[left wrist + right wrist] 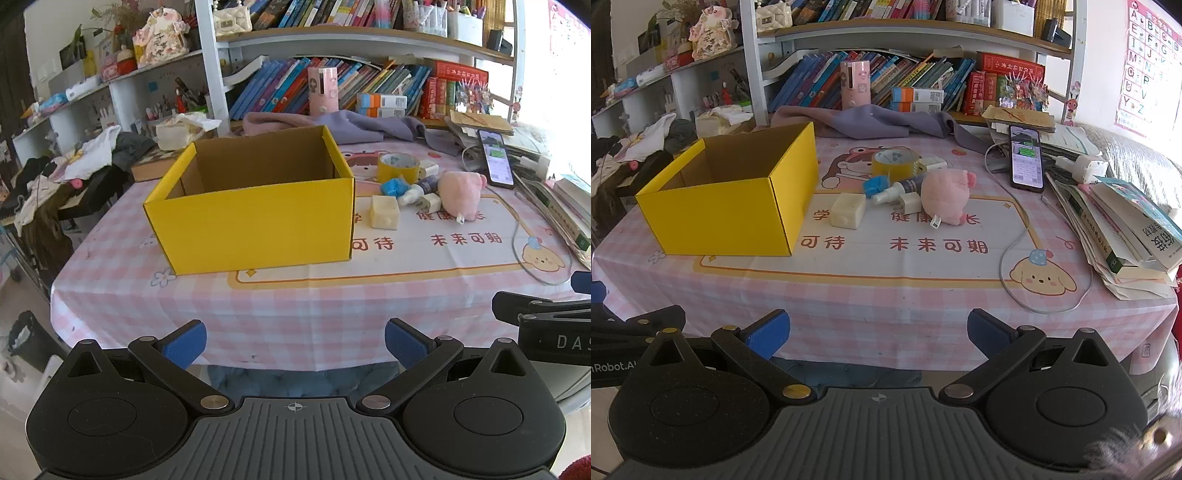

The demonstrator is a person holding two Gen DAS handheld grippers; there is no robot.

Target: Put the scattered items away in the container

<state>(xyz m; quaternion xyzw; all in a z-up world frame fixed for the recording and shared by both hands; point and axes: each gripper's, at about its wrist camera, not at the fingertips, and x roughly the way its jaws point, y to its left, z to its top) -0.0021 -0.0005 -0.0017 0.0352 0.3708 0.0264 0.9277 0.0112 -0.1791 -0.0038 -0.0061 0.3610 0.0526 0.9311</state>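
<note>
Yellow box (738, 206) open-topped near tablecloth's (886, 295) front edge — both hand-held grippers (294, 341) (878, 334) spread, short of it.

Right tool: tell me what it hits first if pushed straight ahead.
Probably the tablecloth edge first, since the open right tool sits low before the table. If held above it, the spray bottle cluster lies ahead; depth is unclear.

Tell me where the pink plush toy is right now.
In the right wrist view the pink plush toy lies on the table right of the yellow box, beside the white charger plug and left of the phone.
</note>
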